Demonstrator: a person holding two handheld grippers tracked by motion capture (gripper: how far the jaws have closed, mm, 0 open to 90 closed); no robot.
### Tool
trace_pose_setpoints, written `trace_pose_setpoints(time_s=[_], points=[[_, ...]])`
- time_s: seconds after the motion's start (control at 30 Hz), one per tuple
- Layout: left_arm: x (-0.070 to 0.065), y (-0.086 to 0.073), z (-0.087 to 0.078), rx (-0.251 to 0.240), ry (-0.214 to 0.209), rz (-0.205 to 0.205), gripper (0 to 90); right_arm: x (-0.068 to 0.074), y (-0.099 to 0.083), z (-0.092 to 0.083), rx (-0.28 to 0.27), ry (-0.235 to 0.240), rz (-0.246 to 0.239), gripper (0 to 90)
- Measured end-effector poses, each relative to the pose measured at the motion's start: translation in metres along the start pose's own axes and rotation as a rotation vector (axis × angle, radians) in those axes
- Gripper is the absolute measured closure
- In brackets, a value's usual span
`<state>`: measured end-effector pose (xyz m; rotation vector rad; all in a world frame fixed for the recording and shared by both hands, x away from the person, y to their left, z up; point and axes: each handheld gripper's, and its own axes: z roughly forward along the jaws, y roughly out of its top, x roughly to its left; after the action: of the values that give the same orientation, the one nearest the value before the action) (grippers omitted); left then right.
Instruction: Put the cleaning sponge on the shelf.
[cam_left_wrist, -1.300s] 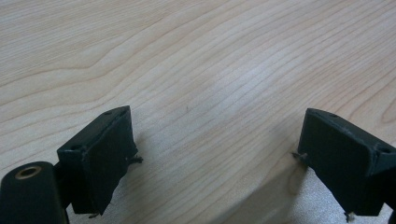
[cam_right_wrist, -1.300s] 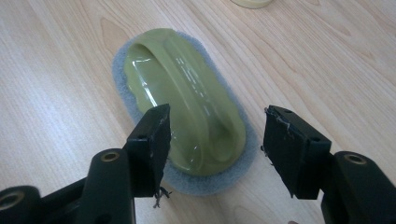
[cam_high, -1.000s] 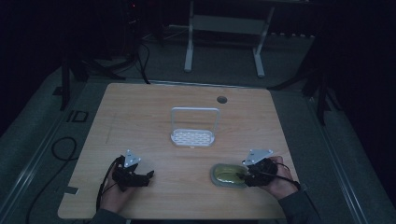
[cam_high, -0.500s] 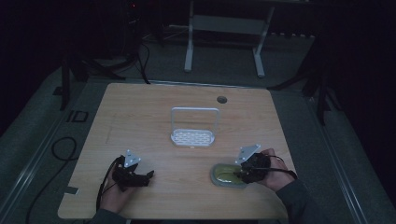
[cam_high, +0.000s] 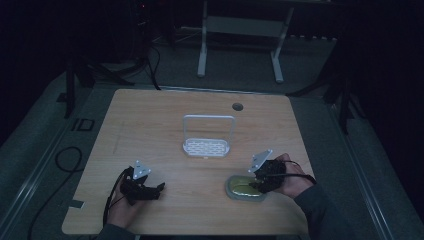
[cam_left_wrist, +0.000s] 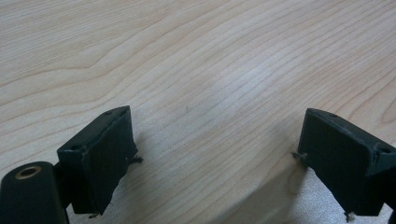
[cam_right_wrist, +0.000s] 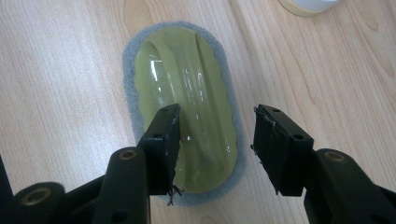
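Two claws work near the counter's (cam_high: 150, 120) front edge. Toward the front right corner lies the yellow-green scrubber (cam_right_wrist: 187, 98) with its grey foam rim; the right claw (cam_right_wrist: 215, 140) hangs over it, jaws apart, pads clear of it. By the front left corner, the left claw (cam_left_wrist: 215, 154) gapes wide over bare wood.

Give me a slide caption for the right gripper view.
Open right gripper poised over an oval yellow-green scrubber with grey sponge rim on the wooden table.

Yellow-green scrubber (cam_right_wrist: 187, 116), prob. flat, near edge
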<state>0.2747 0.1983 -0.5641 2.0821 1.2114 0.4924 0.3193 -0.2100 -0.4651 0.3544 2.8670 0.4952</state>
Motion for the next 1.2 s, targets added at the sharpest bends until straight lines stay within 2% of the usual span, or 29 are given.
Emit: trace_pose_setpoints(time_s=[0.6,0.67,1.2], points=[[0.0,0.0,0.0,-0.002,0.0,-0.002,10.9,-0.007,0.013,0.006,0.064,0.074,-0.067,53.0],[0.0,0.0,0.0,-0.002,0.0,-0.002,10.9,-0.007,0.017,0.007,0.083,0.086,-0.088,55.0],[0.0,0.0,0.0,-0.002,0.0,-0.002,10.9,-0.006,0.033,0.015,0.18,0.144,-0.163,59.8]])
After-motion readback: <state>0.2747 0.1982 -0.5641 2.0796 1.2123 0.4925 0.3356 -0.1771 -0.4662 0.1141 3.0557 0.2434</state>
